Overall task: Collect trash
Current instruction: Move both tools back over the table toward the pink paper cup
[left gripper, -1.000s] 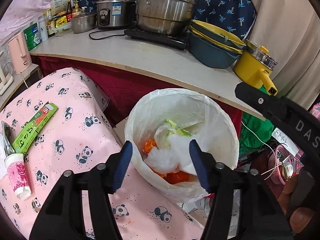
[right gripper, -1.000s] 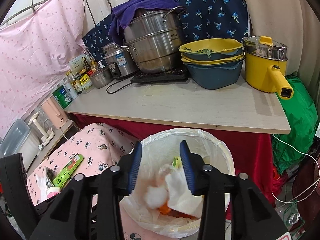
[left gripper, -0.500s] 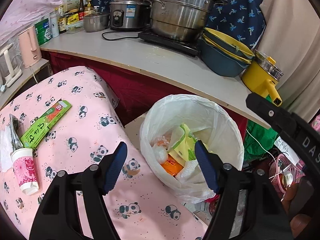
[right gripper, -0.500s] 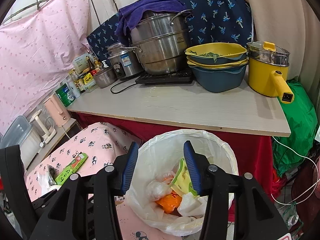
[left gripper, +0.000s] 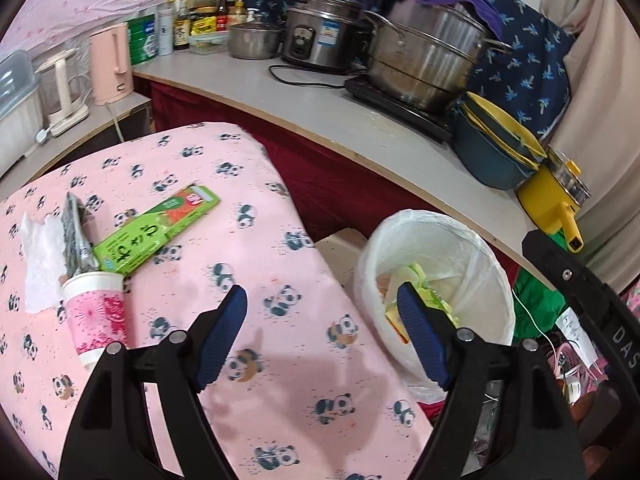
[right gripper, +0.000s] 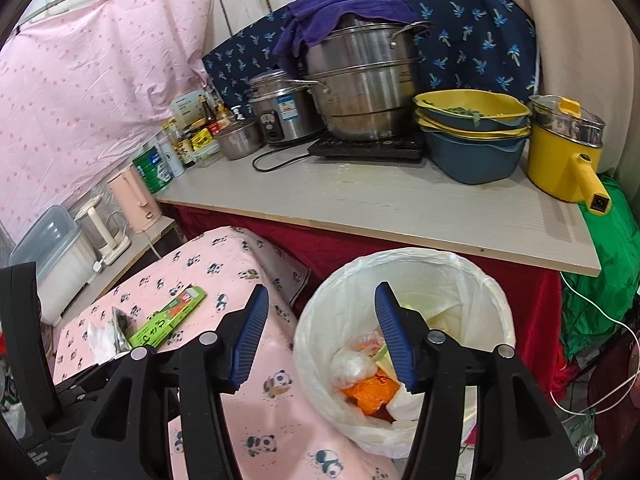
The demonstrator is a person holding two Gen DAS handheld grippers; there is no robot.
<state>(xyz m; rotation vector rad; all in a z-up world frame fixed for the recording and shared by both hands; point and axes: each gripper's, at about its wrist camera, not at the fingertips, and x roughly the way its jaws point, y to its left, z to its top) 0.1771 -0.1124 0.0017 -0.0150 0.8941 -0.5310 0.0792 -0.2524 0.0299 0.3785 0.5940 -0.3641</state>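
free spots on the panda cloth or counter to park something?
Panda cloth: bare between the paper cup and the bin, and behind the green box. Its left edge is crowded with cup, box, tissue and foil wrapper. Counter: a bare front strip before the steamer pot and stacked bowls; the back is packed.

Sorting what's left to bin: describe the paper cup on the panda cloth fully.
The cup is paper, white at the rim, with pink and red print on its side. It lies tipped over on the cloth, mouth facing away. A dark wrapper pokes into its mouth; a tissue and green box lie beside it.
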